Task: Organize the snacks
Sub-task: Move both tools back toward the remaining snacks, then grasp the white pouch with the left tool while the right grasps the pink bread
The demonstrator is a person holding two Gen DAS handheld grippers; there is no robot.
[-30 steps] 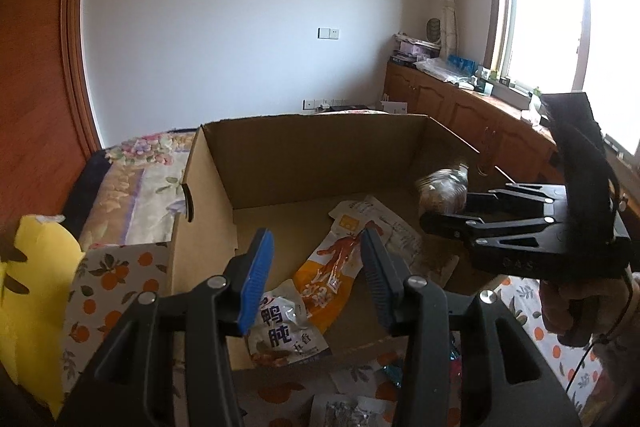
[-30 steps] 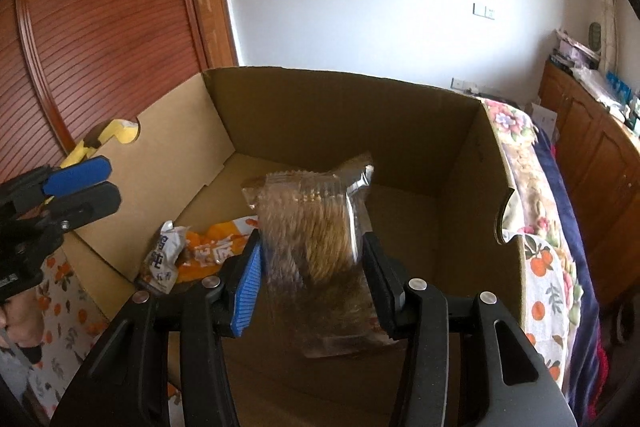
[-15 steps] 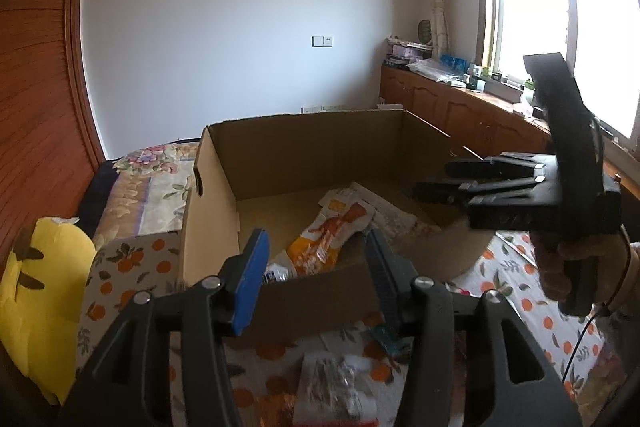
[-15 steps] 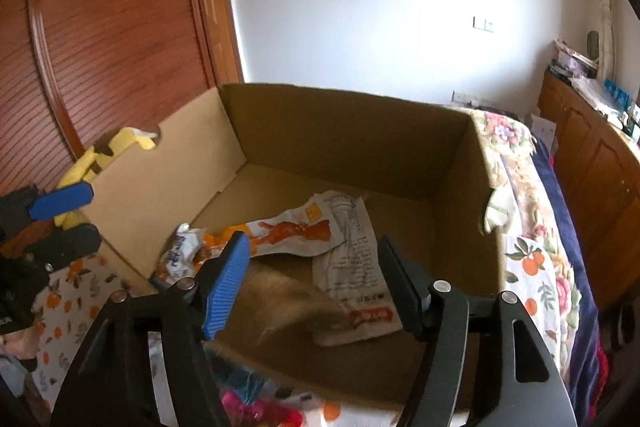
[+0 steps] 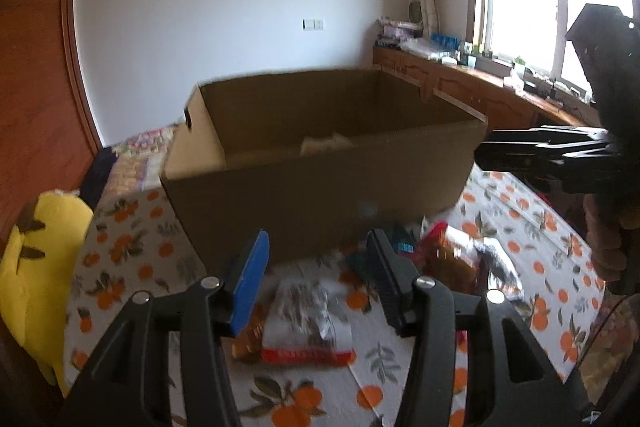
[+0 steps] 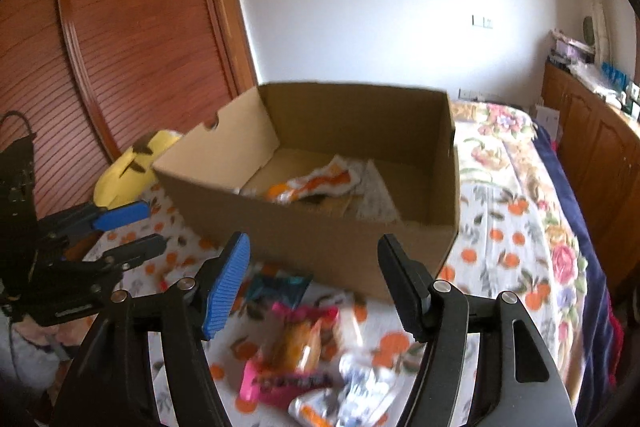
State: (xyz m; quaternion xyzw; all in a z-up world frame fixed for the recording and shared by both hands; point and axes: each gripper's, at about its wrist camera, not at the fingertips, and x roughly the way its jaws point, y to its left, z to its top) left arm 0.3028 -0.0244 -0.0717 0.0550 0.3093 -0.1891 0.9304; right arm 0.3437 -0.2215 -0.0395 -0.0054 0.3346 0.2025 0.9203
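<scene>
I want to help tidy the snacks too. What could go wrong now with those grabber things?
The loose snack packets lie heaped and overlapping on the bedspread, so the open right gripper might pinch two at once or let a crinkly one slip. The cardboard box stands right behind the heap, so a low reach could bump its front wall. The left gripper hovers close by and the two could knock together.

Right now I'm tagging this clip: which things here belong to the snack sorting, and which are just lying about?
Belongs to the job:
cardboard box
orange packet inside it
loose snack packets on the bedspread
silver packet

Just lying about:
yellow plush toy
bedspread
cupboard clutter
</scene>
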